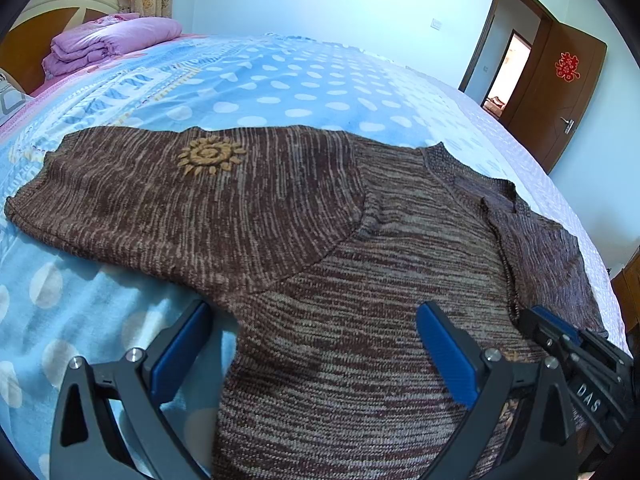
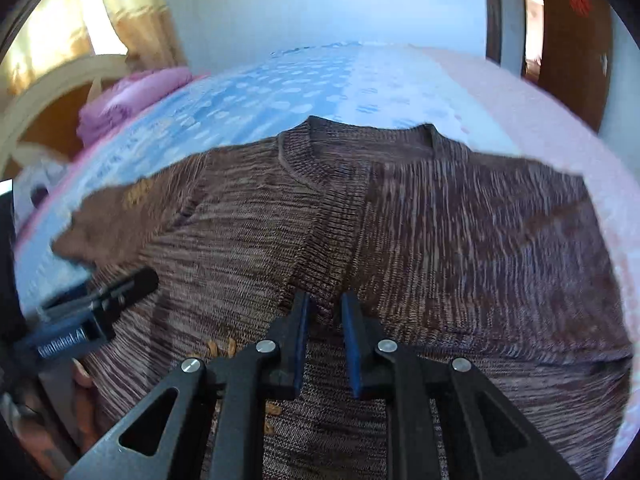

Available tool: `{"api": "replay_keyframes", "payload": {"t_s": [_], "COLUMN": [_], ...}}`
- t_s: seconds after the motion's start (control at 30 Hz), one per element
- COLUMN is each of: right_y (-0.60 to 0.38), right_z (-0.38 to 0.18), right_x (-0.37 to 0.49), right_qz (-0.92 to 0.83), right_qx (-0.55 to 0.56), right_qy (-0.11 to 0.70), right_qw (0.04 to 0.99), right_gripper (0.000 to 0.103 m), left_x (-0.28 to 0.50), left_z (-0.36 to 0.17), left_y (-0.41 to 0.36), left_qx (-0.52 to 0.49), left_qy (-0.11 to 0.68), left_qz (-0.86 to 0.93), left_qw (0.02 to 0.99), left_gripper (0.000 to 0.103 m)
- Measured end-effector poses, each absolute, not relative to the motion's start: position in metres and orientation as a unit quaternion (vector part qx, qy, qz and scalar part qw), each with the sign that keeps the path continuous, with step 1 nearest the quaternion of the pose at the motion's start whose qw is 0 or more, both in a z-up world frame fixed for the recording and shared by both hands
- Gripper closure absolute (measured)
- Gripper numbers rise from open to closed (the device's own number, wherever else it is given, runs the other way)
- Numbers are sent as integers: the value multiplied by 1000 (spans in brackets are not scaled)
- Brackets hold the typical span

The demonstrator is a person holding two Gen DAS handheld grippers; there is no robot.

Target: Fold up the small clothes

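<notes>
**Brown sweater on the bed, one sleeve folded in**

The brown knit sweater [image 1: 340,240] lies flat on the blue dotted bedspread [image 1: 280,84], directly under and ahead of both tongs. The left tongs [image 1: 316,344] hang over its body with jaws spread wide, nothing between the blue pads. The sleeve with the yellow sun patch [image 1: 210,156] stretches out ahead to their left. The right tongs [image 2: 325,312] hover above the other sleeve, which is folded inward across the chest; their jaws stand slightly apart, gripping nothing. The collar [image 2: 360,144] lies ahead of them. A folded pink blanket [image 1: 112,42] sits far off to the left.
</notes>
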State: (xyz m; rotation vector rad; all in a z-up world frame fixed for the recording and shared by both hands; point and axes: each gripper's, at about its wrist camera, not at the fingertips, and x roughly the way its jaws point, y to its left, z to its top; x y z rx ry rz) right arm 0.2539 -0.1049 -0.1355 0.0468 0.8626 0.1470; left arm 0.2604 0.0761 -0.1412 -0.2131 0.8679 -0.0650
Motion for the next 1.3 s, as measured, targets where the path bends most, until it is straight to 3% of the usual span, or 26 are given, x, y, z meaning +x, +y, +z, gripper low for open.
{"api": "replay_keyframes", "payload": {"t_s": [0.23,0.27,0.3,0.37,0.53,0.67,0.73,0.8,0.97,1.07,1.17,1.23,1.3], "right_y": [-99,-100,-104,-109,-131,-150,-157,-163,-169,-167,-166,-166,-167], "right_z": [-139,-139,-138,-135,-123,-124,-126,-131,-135,-136,-136,-136,-136], "right_x": [248,246,239,232,211,208,212,217,216,217,218,219,218], "right_qz": [63,69,81,109,88,65,62,63,64,62,62,62,62], "right_qx": [9,15,21,36,84,133,151,170,188,182,184,183,183], "right_qy": [401,400,397,388,327,314,325,336,339,343,343,344,343], "right_qw": [914,914,914,914,937,938,932,924,920,920,919,919,919], "right_gripper": [75,66,48,29,28,28,28,28,28,28,28,28,28], "left_x": [261,260,258,249,236,256,270,281,285,285,282,281,278], "left_z": [-140,-139,-137,-131,-110,-109,-116,-127,-133,-136,-136,-138,-139], "left_y": [77,80,86,108,198,256,278,290,291,283,287,294,298], "left_qx": [-101,-104,-109,-135,-199,-219,-247,-274,-284,-258,-268,-284,-295], "left_qy": [424,426,427,424,373,379,386,400,372,365,355,350,347], "left_qz": [-30,-34,-36,-10,117,195,203,196,210,224,217,221,225], "left_qw": [899,898,897,896,899,878,866,852,858,866,869,865,862], "left_gripper": [0,0,0,0,0,3,18,26,26,34,49,72,85]}}
